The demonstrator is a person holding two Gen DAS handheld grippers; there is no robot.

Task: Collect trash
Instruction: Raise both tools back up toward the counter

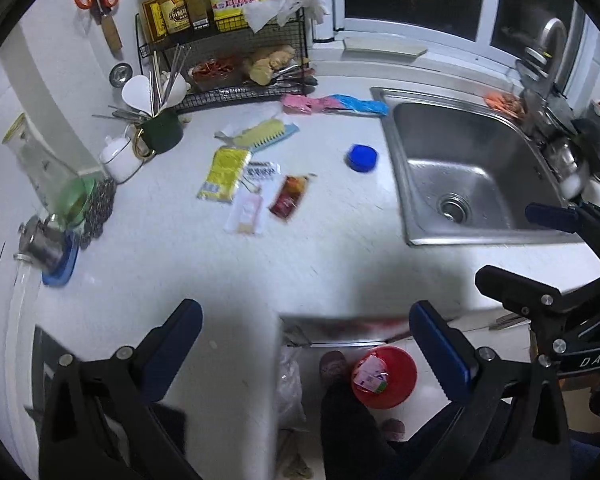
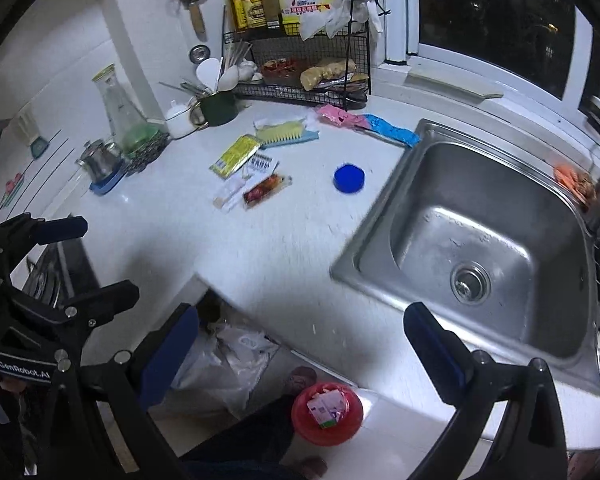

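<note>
Wrappers [image 1: 252,188] blurred, print unreadable | red bin [image 1: 384,376] half-hidden | both jaws apart, empty

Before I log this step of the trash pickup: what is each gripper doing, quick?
Left gripper: open, fingers spread wide, holding nothing.
Right gripper: open, fingers spread wide, holding nothing.

The right gripper [image 2: 300,340] is wide open & empty, over the counter [image 2: 260,248] edge. Wrappers [image 2: 250,176] & a blue lid [image 2: 349,178] lie near the sink [image 2: 480,240]. A red bin [image 2: 327,414] sits on the floor w/ a small carton inside.
</note>
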